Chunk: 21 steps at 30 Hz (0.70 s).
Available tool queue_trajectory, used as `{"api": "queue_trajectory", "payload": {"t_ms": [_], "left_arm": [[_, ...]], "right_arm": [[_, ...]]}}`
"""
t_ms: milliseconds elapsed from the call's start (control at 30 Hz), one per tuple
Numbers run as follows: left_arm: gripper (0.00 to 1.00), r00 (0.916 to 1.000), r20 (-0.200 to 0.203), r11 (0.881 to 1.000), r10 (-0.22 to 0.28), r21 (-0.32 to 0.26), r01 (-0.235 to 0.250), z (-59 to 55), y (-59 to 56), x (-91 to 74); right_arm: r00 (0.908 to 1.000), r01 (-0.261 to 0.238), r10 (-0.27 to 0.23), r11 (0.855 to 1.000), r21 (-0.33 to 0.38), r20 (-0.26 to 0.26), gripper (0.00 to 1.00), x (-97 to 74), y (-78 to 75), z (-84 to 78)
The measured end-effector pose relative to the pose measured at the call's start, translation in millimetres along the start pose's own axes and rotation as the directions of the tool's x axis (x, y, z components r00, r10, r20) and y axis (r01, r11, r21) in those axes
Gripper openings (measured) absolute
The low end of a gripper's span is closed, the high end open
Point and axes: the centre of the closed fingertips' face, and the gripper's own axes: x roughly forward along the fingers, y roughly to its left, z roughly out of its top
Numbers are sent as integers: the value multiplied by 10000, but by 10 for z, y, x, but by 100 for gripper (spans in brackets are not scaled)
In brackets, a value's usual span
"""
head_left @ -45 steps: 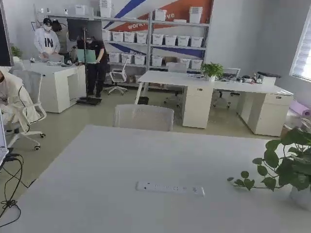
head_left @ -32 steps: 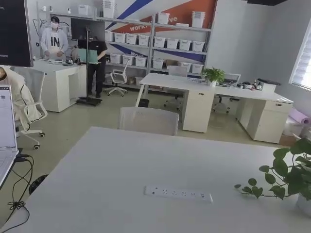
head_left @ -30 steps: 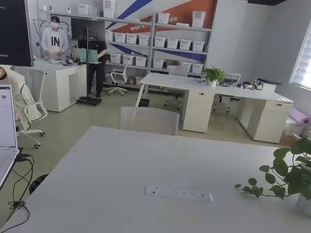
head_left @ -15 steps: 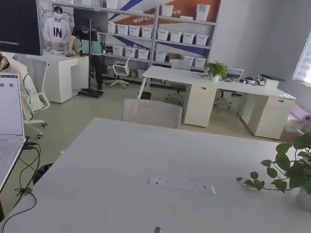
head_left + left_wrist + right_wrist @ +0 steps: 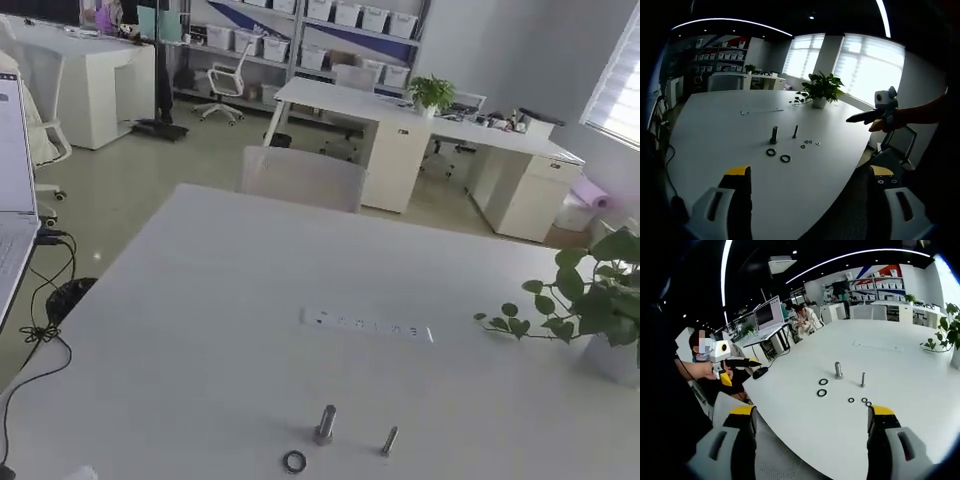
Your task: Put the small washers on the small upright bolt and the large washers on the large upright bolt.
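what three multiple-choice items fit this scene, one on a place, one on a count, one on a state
1. Where is the power strip?
A. on the table, beyond the large bolt
B. on the floor
C. on a chair

2. How many large washers lie near the large bolt?
A. one
B. two
C. four

3. How do the jaws of the right gripper stand?
A. shut tight, empty
B. shut on a cable
C. open, holding nothing

Key: 1 A, the head view shows the strip lying on the tabletop past the bolt. 2 B, both gripper views show two big rings beside it. 3 C, the right gripper view shows its jaws wide apart with nothing gripped.
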Motion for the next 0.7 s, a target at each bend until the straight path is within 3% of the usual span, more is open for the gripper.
{"api": "queue_trajectory", "payload": {"t_ms": [200,367,467,600,700], "left_arm": [[94,9993,-379,9999,53,147,-48,-26,47,9],[82,9992,-321,9997,231,26,-231,-3,113,-5],[87,9996,44,9991,280,-319,-278,32,159,0],[89,9988,-194,9989,459,-115,-461,-42,239,4],[88,9985,-411,9992,369,-107,-374,-95,221,10]], "right_arm": [[9992,-374,377,9990,257,-98,94,129,-25,-12],[9960,-814,814,9967,19,-381,93,267,-6,19],[9940,-1022,1024,9947,75,-378,93,384,-2,79],[9913,-1179,1171,9930,-111,-594,91,547,-30,133],[9891,-1173,1165,9931,-46,-896,89,676,-79,134]]}}
